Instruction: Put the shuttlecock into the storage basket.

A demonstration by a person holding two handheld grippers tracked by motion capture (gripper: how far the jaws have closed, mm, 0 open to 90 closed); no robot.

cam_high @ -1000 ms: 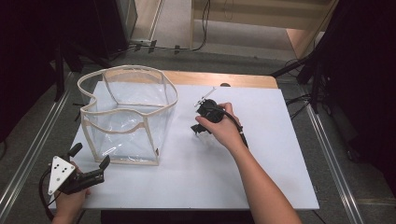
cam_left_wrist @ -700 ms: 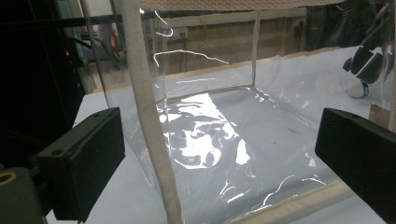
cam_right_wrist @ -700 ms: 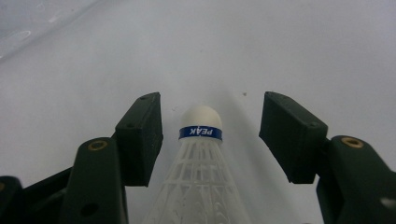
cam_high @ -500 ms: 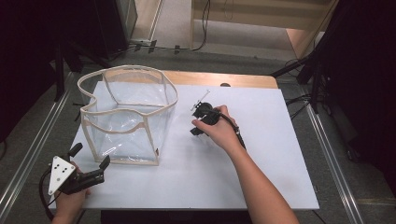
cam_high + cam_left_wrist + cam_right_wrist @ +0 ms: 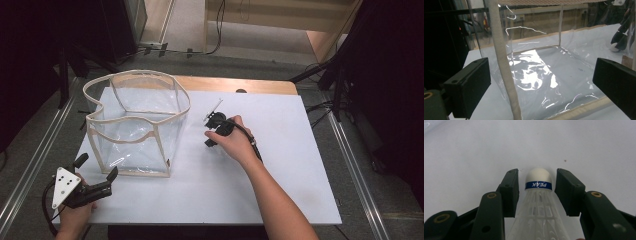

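Evidently the right gripper (image 5: 212, 131) is set low over the desk (image 5: 300, 165) so that its jaws can bracket the shuttlecock (image 5: 538, 202) from both sides. In the right gripper view the jaws stand partly open, one on each side of the cork, with a thin gap at each side; they are close around it but I judge they have not yet pinched it. The shuttlecock lies between them with its cork pointing away from the camera, towards twelve o'clock, and its skirt running back towards six. In the high view that gripper sits at about three o'clock from the clear bag (image 5: 137, 125), near it but apart.

The left gripper (image 5: 95, 175) waits at about seven o'clock from the bag, its jaws wide open on nothing, facing the bag's near corner (image 5: 504, 65), probably to steady it.

The shuttlecock has a rounded white cork, a blue band with white lettering, and a white plastic lattice skirt.
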